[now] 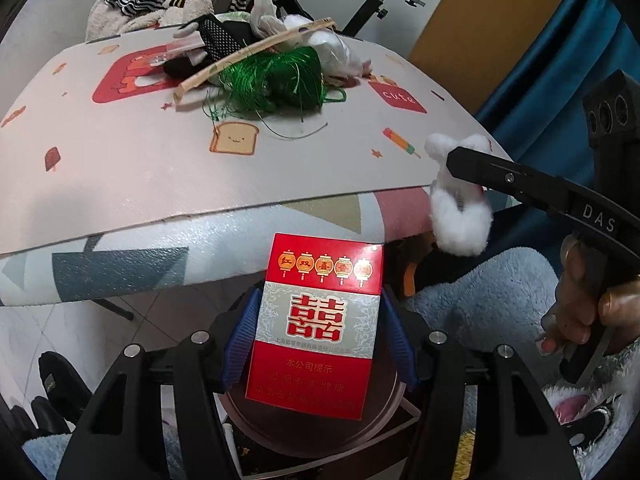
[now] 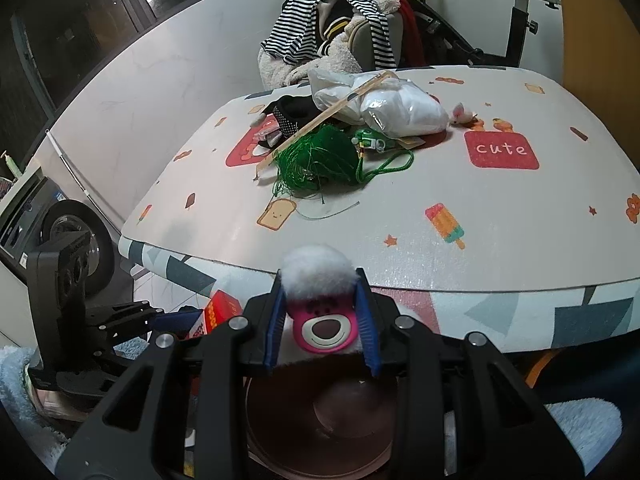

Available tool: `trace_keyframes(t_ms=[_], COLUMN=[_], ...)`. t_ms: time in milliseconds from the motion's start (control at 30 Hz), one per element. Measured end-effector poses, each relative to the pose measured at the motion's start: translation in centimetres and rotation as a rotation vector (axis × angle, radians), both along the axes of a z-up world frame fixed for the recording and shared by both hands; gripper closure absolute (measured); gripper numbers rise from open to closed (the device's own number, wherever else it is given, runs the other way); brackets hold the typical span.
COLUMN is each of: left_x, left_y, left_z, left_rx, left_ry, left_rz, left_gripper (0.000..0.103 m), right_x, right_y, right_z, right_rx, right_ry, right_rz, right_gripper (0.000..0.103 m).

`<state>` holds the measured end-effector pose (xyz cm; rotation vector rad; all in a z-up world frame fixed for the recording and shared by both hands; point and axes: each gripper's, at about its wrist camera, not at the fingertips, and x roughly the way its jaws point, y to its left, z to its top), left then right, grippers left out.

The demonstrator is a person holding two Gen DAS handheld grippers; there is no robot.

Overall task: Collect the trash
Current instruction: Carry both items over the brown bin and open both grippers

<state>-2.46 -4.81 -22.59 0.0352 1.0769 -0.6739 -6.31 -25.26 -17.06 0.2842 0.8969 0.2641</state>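
A: Status check. Left gripper is clamped on the red-and-silver cardboard cigarette pack, held upright off the near edge of the worktop, directly above the round dark-pink bin.

B: Right gripper is clenched on the white fluffy toy with a pink bear face, also poised over that bin. Neither item is dropped yet.

A: Judgement: two pieces collected, none visibly deposited; the bin interior looks bare where it shows.

B: Left on the worktop: tangled green cord bundle, thin pale wooden stick, clear plastic bag of white stuffing, black dotted fabric piece. Most of the pile remains; task looks early.
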Motion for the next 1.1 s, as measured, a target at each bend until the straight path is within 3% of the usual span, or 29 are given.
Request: trace_keyframes(t_ms=[233,400,533,800,1100], left_x=[-0.3,0.2,0.7,1.0,0.7], left_y=[0.2,1.8,4.0,6.9,7.4], left_z=[0.9,2.6,4.3,6.1,5.1], left_rx=[-0.015,-0.013,-0.017,0.054,0.062], left_ry=[-0.039,-0.1,-0.154,-0.25,-0.221], left_rz=[0.014,0.141,0.278,0.466,0.484], left_gripper=[0.025,0.013,0.01,0.006,0.006], right_x=[-0.2,-0.4,-0.5,-0.7,-0.6], right_y=[0.0,0.3,1.0,3.4,5.6], right_z=[-0.4,-0.7,-1.3,-3.2,-5.0], right_rx=[0.002,0.0,0.001,0.013,-0.039], right_ry=[0.014,0.022,0.047,0.134,0.222], right_rz=[-0.003,0.007,0.021,0.1,0.158], right_gripper=[0.068,0.068,0.068,0.068,0.068])
